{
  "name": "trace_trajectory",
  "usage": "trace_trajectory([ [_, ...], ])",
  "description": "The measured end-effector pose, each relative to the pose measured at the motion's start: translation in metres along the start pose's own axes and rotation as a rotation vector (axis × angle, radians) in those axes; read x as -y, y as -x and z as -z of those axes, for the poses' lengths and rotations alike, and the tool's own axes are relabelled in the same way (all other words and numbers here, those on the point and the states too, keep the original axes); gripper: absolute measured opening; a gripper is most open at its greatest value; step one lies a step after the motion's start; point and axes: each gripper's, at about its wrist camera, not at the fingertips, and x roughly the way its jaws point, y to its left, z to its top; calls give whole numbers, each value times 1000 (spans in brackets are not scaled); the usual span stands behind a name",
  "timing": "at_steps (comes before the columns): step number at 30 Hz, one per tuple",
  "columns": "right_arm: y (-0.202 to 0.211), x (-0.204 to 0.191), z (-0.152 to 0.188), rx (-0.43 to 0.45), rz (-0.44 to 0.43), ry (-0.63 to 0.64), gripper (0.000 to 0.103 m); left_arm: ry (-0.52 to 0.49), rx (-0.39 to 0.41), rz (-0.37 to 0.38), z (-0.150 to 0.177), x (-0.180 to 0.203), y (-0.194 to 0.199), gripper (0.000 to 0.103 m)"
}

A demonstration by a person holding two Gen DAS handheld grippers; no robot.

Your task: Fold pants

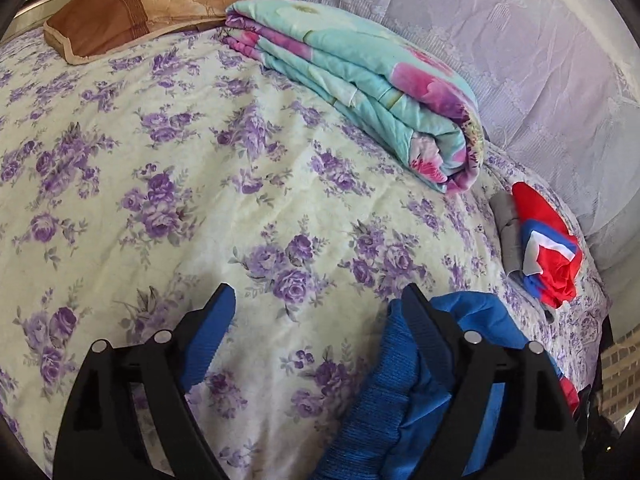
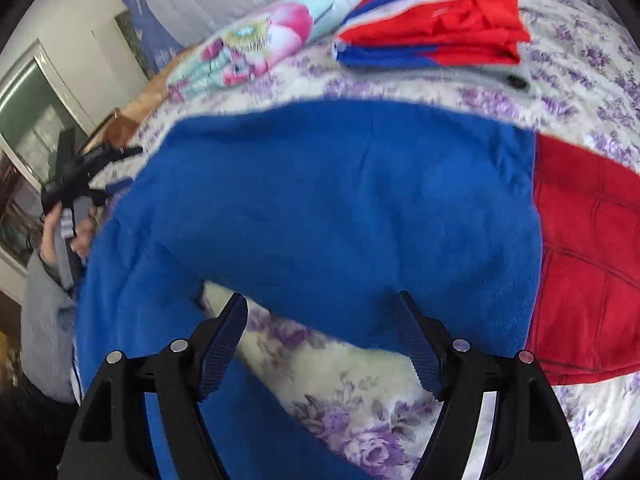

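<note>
Blue pants [image 2: 320, 200] soft, floppy fleece; grab at waistband; L gripper [image 1: 316, 312] & R gripper [image 2: 320, 320] fingers apart, empty.

Right wrist view: motion blur softens the blue pants [image 2: 320, 200] and the folded red, white and blue garment [image 2: 432, 28] behind them; a small dark object [image 2: 518, 81] by that garment is too blurred to identify. The pants run off the bottom edge. Left wrist view: the gripper's right finger [image 1: 432, 344] hides part of the bunched pants; a grey item [image 1: 505, 222] sits partly under the red garment.
</note>
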Motion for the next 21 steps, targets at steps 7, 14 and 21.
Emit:
trace_trajectory([
  [7,36,-1,6,46,-30,-8,76,15,-33,21,-4,-2,0,84],
  [14,64,14,0,177,-66,-54,76,-144,-84,117,-4,33,-10,83],
  [21,63,29,-15,187,-77,-108,76,-194,-185,239,9,42,-22,39],
])
